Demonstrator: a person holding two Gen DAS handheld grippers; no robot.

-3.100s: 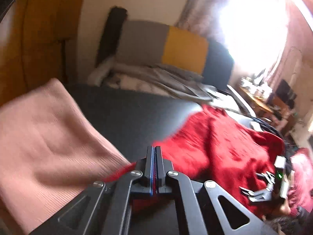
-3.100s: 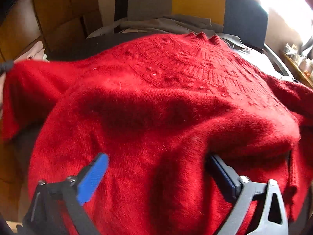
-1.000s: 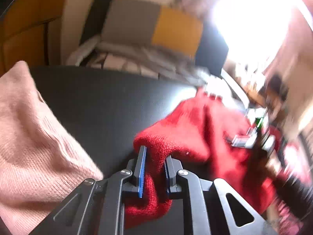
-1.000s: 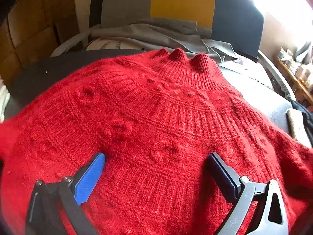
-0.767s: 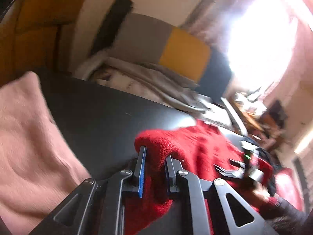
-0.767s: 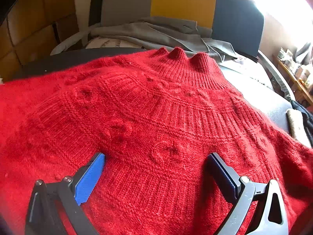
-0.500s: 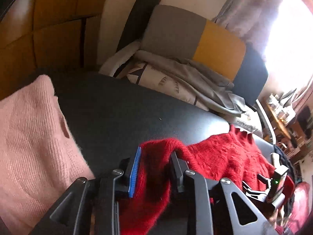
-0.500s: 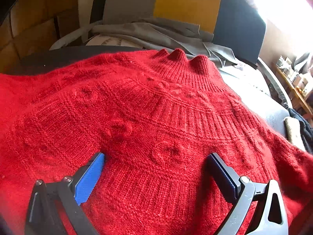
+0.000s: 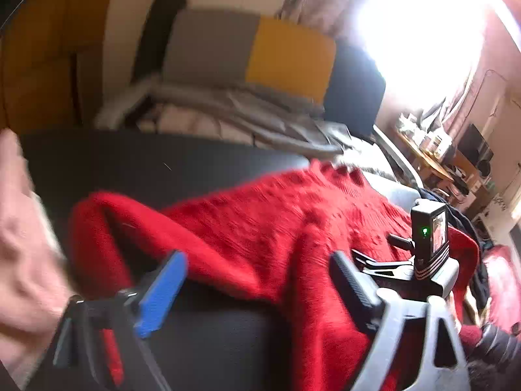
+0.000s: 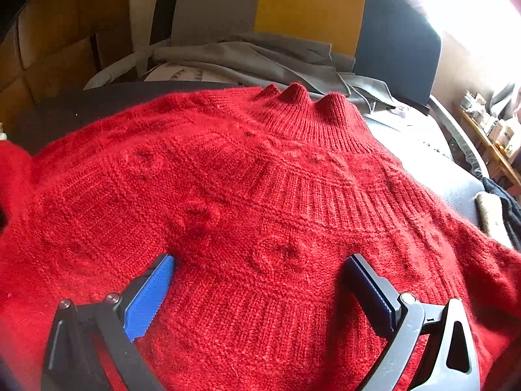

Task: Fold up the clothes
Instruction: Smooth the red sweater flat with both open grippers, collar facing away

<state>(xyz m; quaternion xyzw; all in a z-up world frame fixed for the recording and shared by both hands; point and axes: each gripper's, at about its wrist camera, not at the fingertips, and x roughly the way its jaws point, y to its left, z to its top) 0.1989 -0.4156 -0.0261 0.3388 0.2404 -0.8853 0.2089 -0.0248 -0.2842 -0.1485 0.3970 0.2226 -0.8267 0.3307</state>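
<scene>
Jumper (image 10: 260, 195), red knit, spread front-up across black table (image 9: 146, 166), ribbed collar toward the far edge, one sleeve (image 9: 107, 215) folded over at its left side. Left gripper (image 9: 257, 280): jaws have just been opening and stand wide apart, sleeve lying free beyond them. Right gripper (image 10: 260, 280): jaws spread wide, fingertips (image 10: 162, 267) pressed into the knit at chest level. Pink garment (image 9: 22, 244) at table's left. Grey cloth (image 10: 260, 55) heaped behind the collar.
</scene>
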